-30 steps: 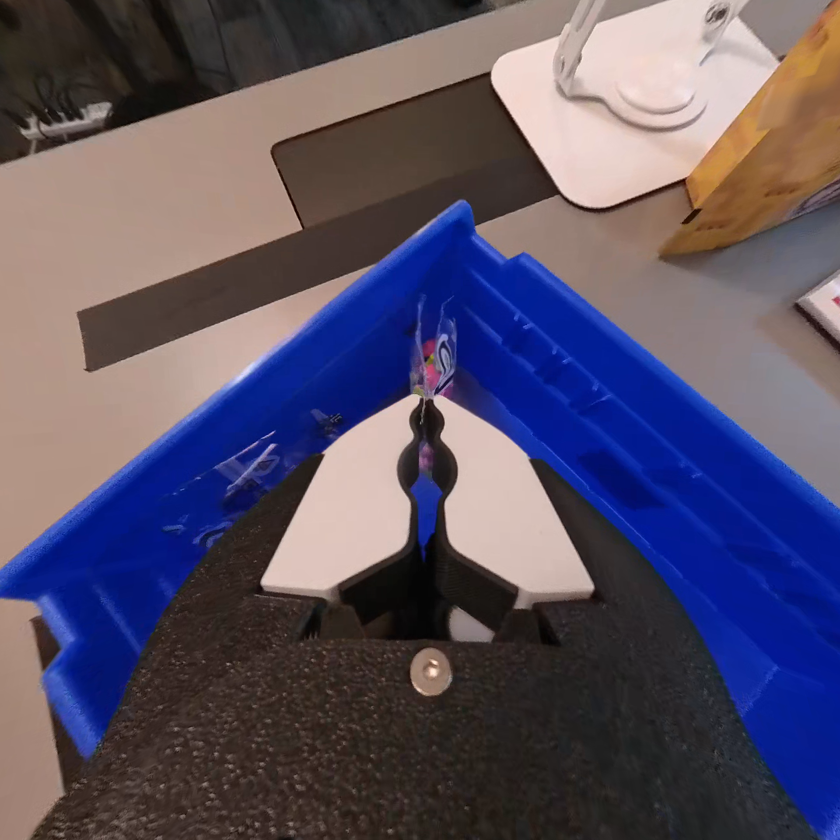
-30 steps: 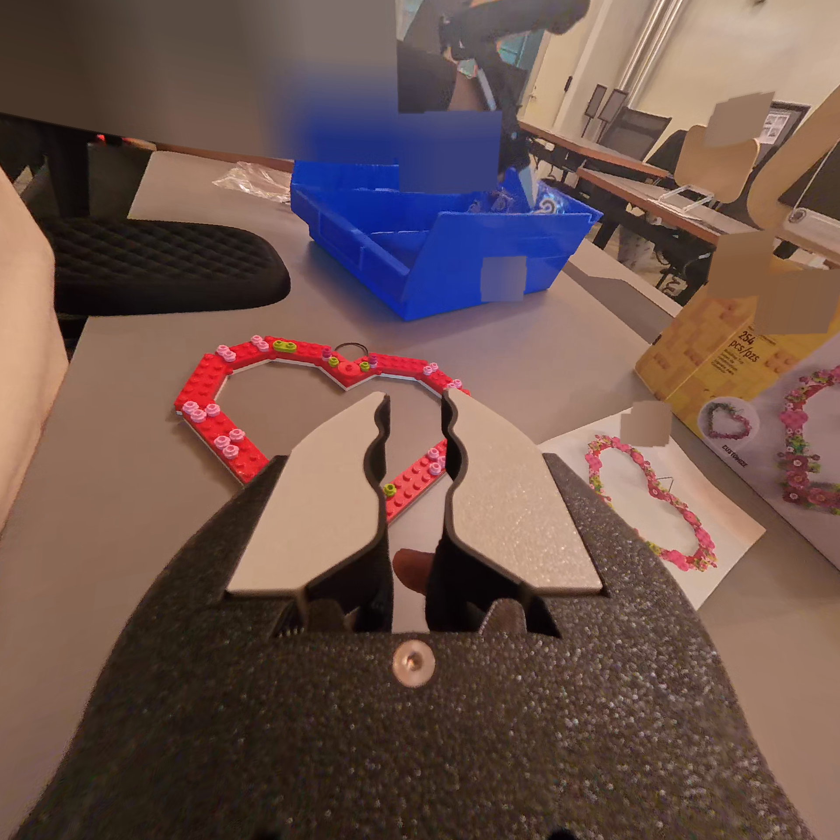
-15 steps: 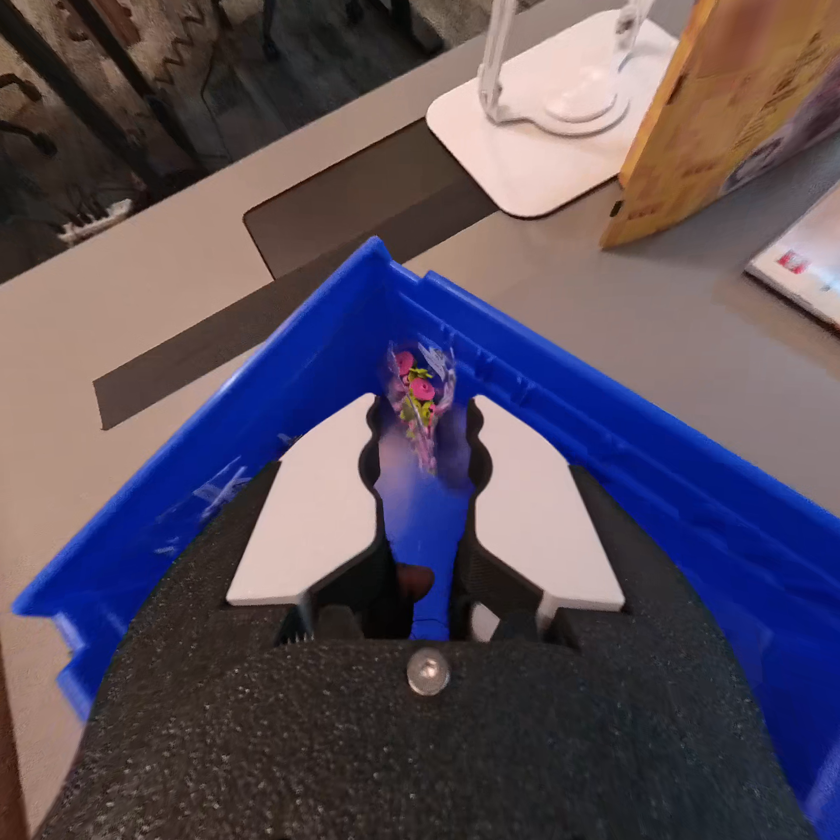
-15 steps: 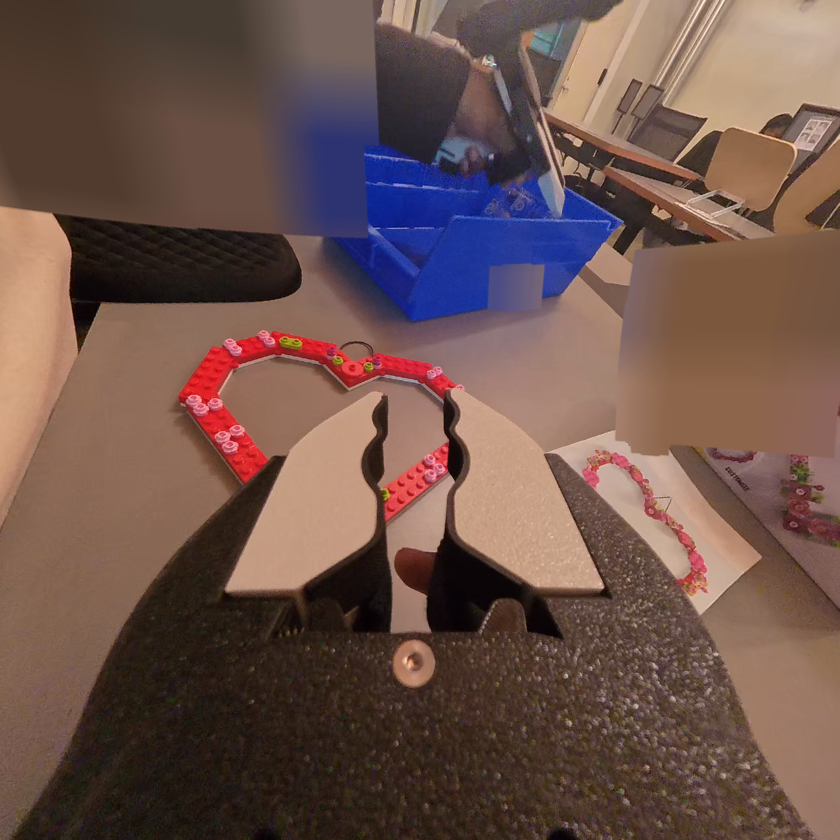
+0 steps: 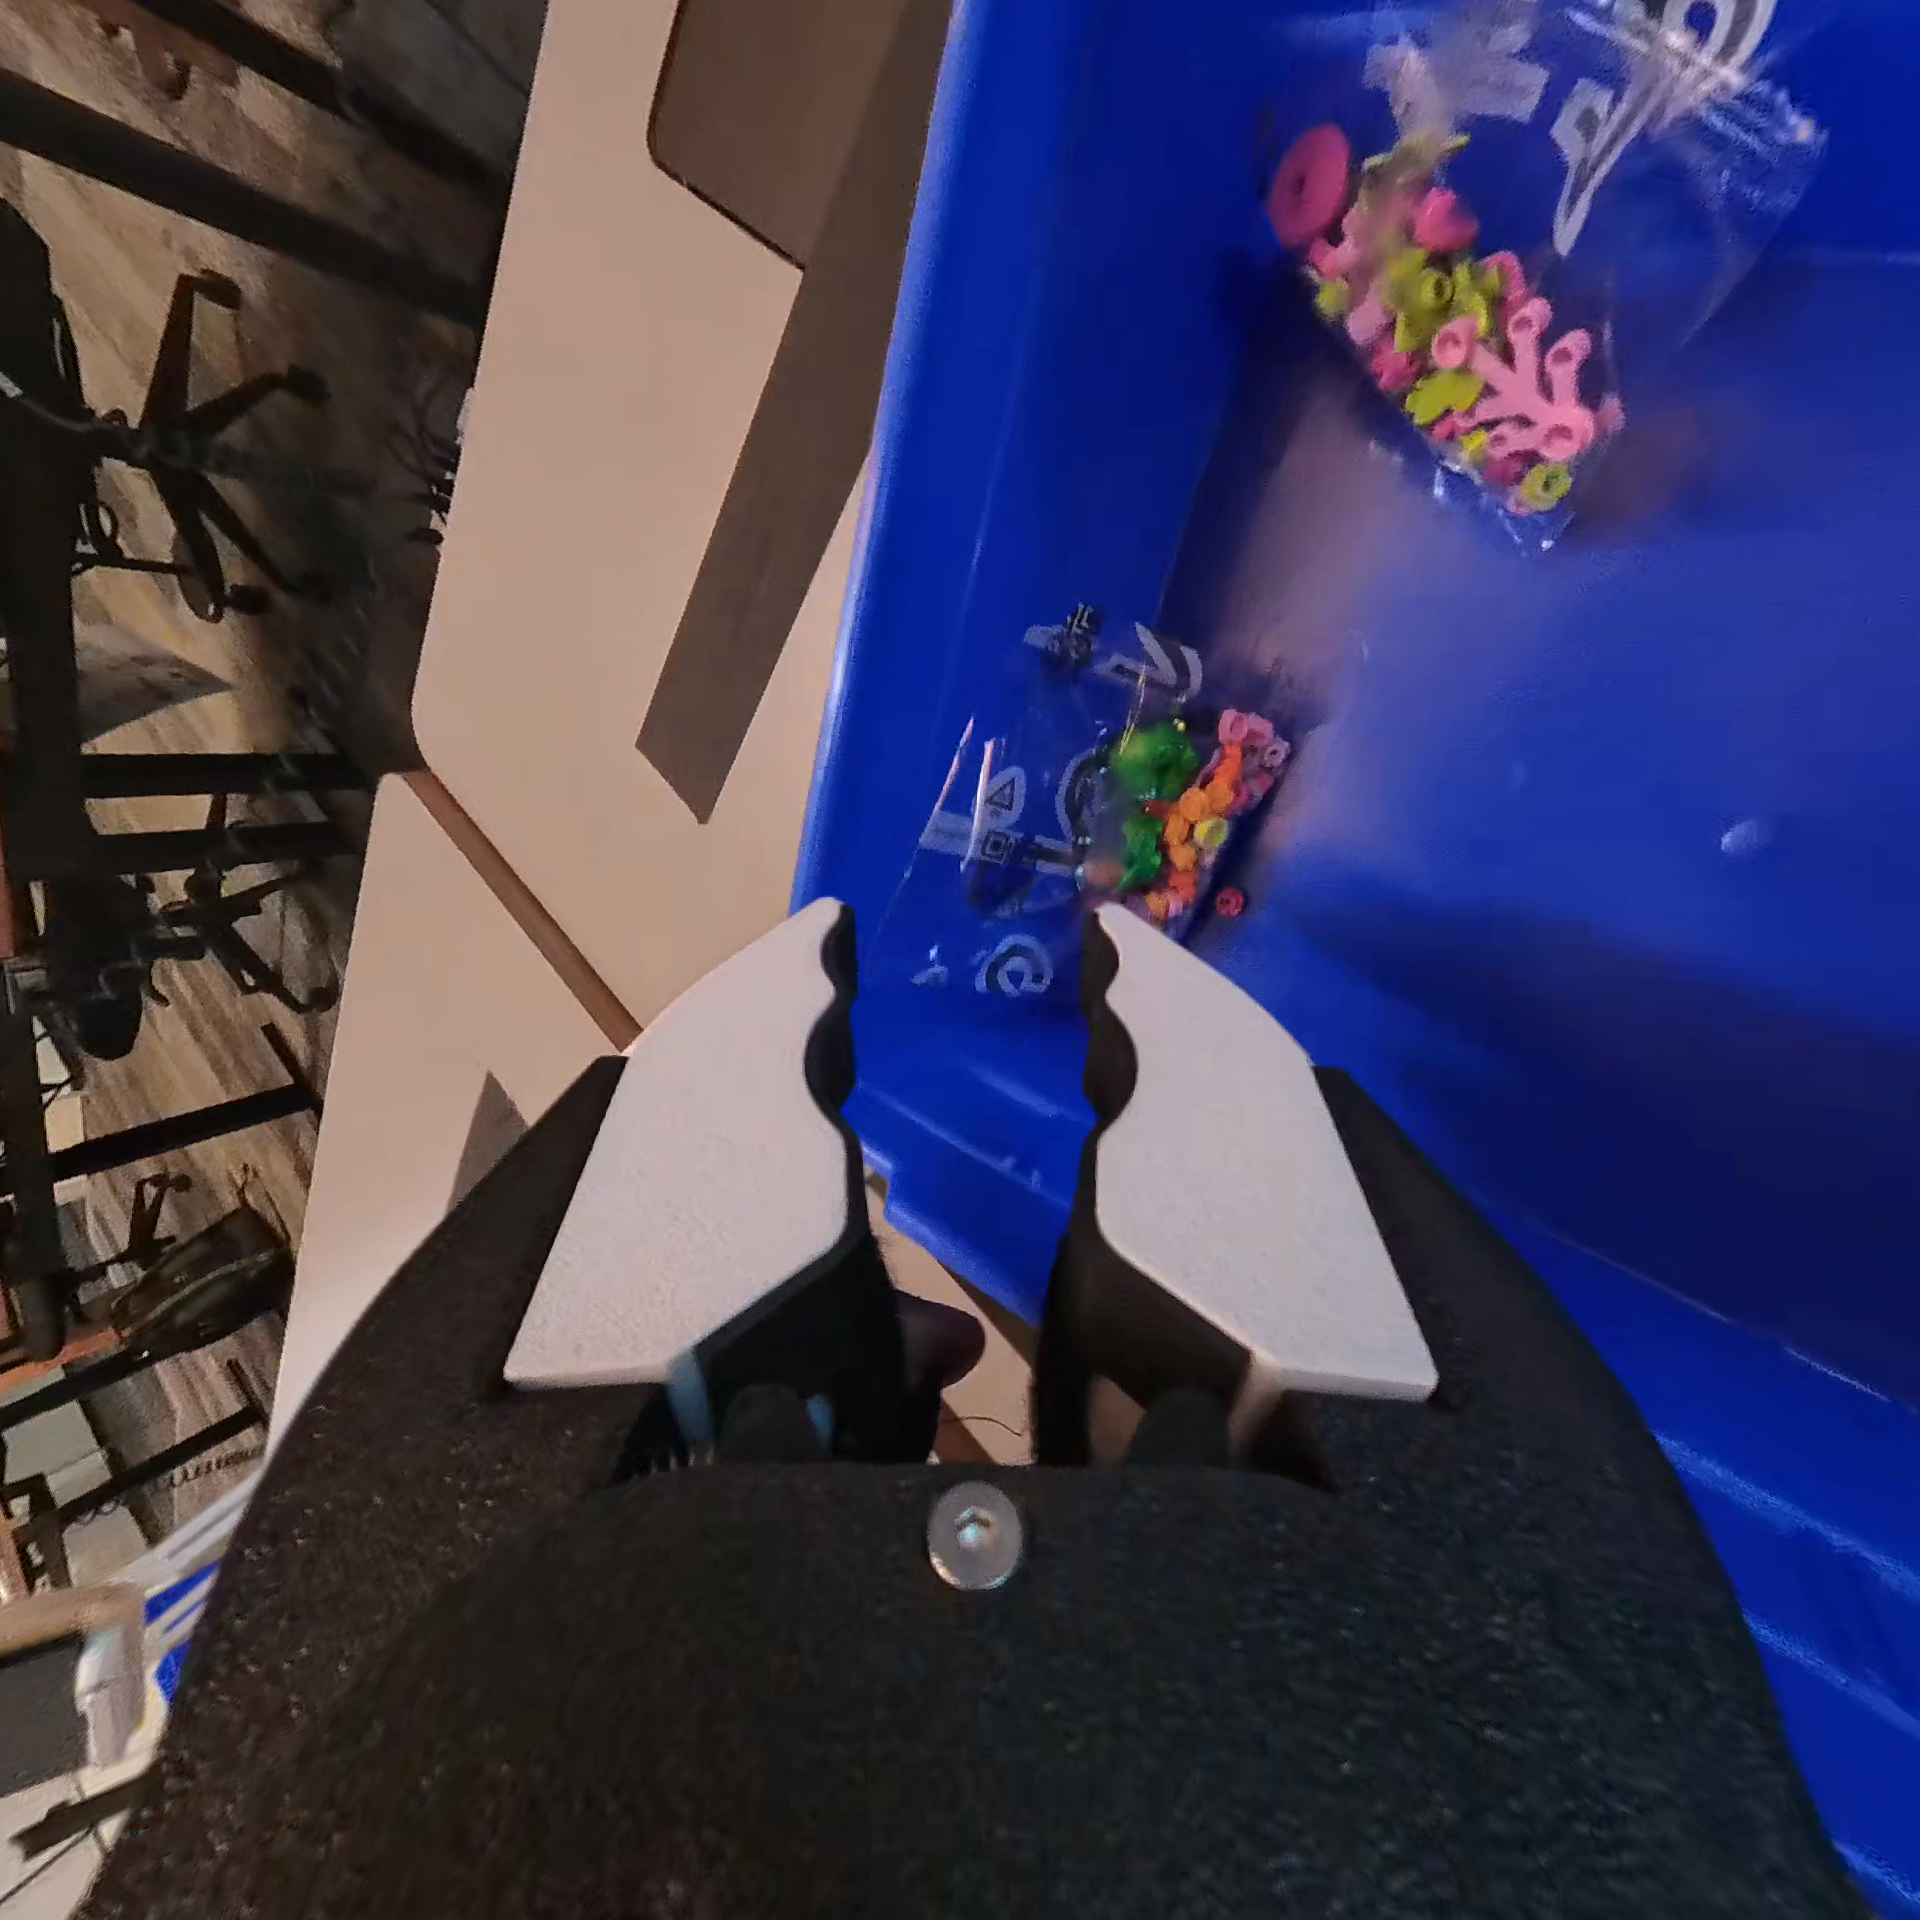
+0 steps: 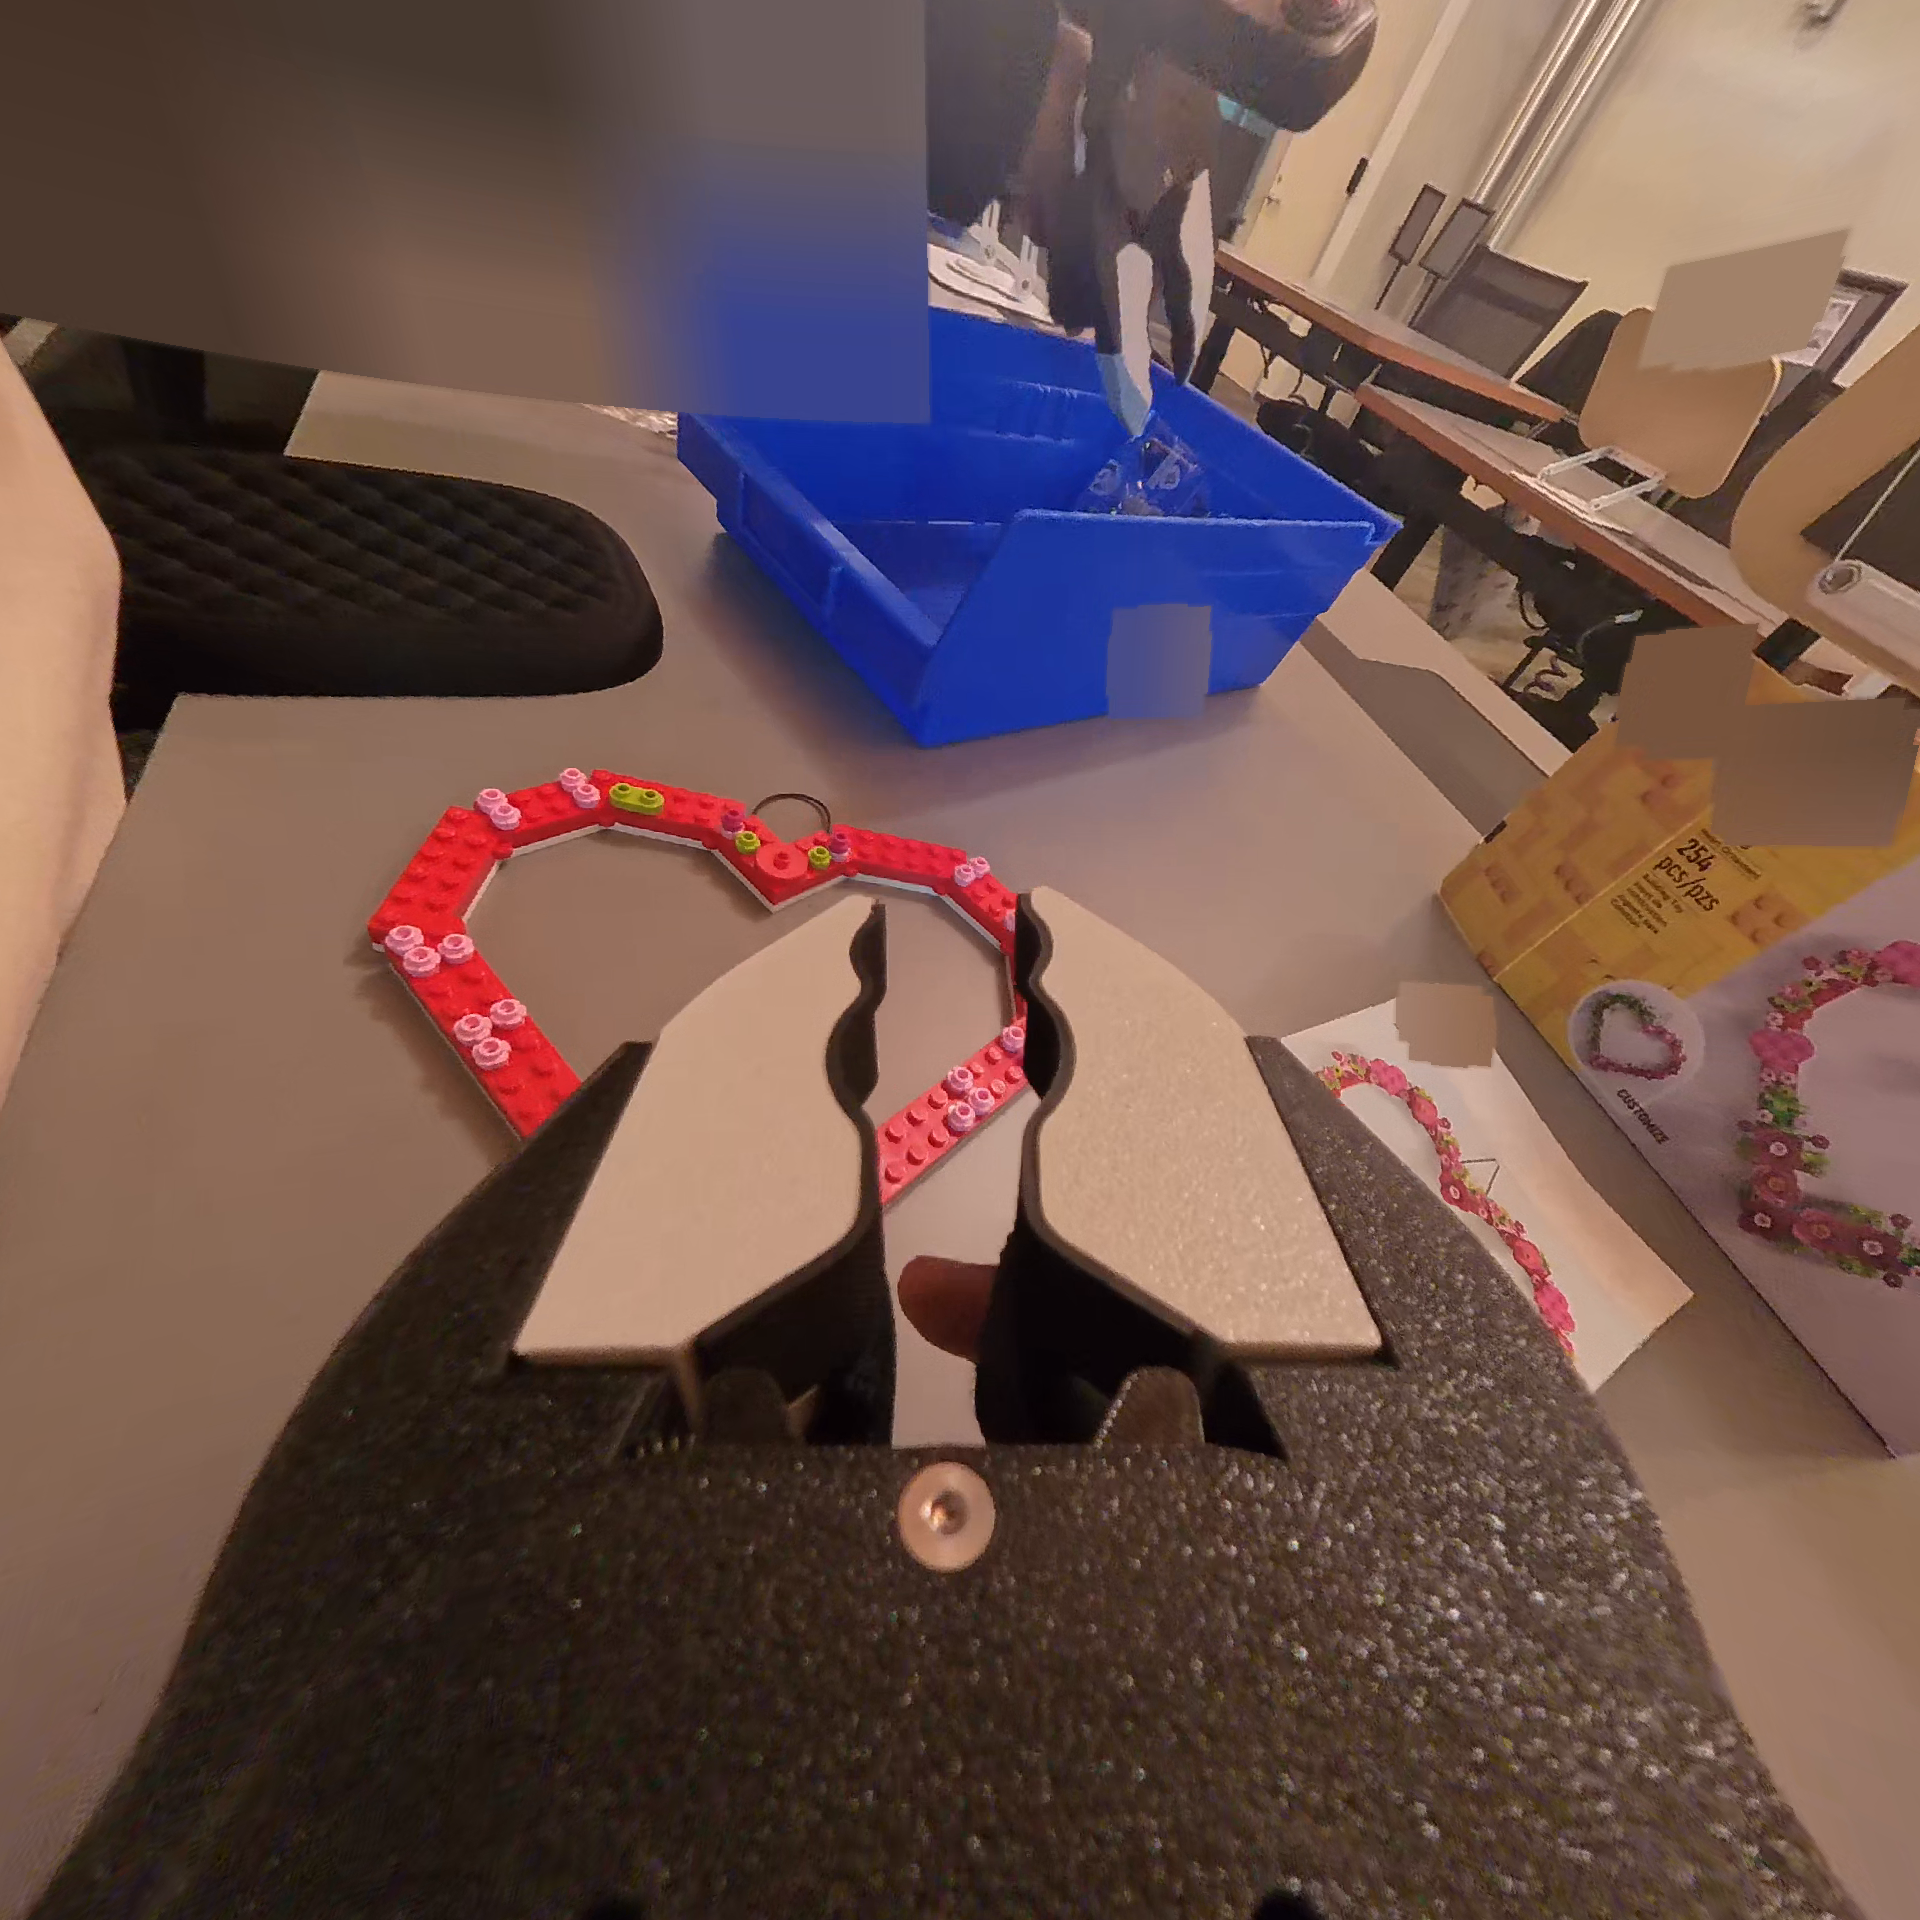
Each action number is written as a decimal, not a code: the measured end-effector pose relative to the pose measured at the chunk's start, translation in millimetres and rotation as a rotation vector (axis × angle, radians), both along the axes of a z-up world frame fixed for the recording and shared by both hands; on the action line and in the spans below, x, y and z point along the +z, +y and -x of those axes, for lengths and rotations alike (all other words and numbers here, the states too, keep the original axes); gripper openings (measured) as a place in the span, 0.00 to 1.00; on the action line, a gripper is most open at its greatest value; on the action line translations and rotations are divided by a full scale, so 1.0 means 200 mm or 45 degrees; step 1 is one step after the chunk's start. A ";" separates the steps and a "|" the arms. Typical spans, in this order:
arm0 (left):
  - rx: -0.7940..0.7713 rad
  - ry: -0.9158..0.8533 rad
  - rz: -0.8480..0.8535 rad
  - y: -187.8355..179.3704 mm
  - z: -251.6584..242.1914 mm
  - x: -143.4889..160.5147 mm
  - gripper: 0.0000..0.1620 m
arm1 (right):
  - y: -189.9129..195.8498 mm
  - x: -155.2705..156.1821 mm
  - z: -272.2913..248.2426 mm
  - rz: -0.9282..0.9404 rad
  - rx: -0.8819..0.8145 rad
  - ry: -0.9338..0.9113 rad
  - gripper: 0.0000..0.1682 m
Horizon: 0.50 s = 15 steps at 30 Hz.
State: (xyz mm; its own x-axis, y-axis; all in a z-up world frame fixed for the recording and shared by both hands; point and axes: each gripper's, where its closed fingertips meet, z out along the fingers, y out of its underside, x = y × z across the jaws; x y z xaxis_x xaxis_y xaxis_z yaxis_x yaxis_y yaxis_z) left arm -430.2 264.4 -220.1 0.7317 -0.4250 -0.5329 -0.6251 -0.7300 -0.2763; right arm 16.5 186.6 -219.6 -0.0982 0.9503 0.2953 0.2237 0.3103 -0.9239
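Observation:
My left gripper [image 5: 961, 925] is open and empty above the rim of a blue bin [image 5: 1558, 987]. Just past its fingertips a clear bag of green and orange pieces [image 5: 1101, 821] lies in the bin. A second clear bag with pink and lime pieces [image 5: 1455, 312] lies farther in. My right gripper [image 6: 951, 914] is open a little and empty, hovering over a red brick heart frame [image 6: 665, 914] dotted with pink and lime studs on the grey table. The right wrist view shows the bin [image 6: 1039, 582] farther back with the left gripper [image 6: 1153, 301] over it.
A yellow box [image 6: 1621, 894] and a printed sheet with a flower heart [image 6: 1455, 1174] lie at the right. A black chair back [image 6: 343, 571] stands at the table's left edge. Dark cut-outs [image 5: 790, 343] mark the table beside the bin. Tip to tip, the grippers are about 45 cm apart.
My left gripper let go of the pink-piece bag, opened wider and swung round, so the bin now sits to its right with both bags lying inside. My right gripper barely moved.

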 end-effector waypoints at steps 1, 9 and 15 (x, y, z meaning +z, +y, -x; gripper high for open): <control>-0.021 -0.011 -0.003 0.02 -0.01 -0.01 0.26 | 0.00 0.00 -0.01 -0.003 -0.009 -0.004 0.14; -0.149 0.221 0.067 0.08 0.01 -0.14 0.25 | 0.03 -0.01 -0.02 0.002 -0.038 -0.014 0.14; -0.103 0.250 0.060 0.09 0.02 -0.16 0.00 | 0.03 0.00 -0.01 -0.014 -0.034 -0.008 0.14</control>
State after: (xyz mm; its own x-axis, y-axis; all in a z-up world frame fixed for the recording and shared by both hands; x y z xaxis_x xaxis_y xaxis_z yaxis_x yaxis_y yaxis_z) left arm -434.8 282.2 -251.3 0.5786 -0.5060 -0.6398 -0.7206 -0.6845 -0.1104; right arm 19.3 193.5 -219.9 -0.0744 0.9494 0.3053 0.2380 0.3142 -0.9190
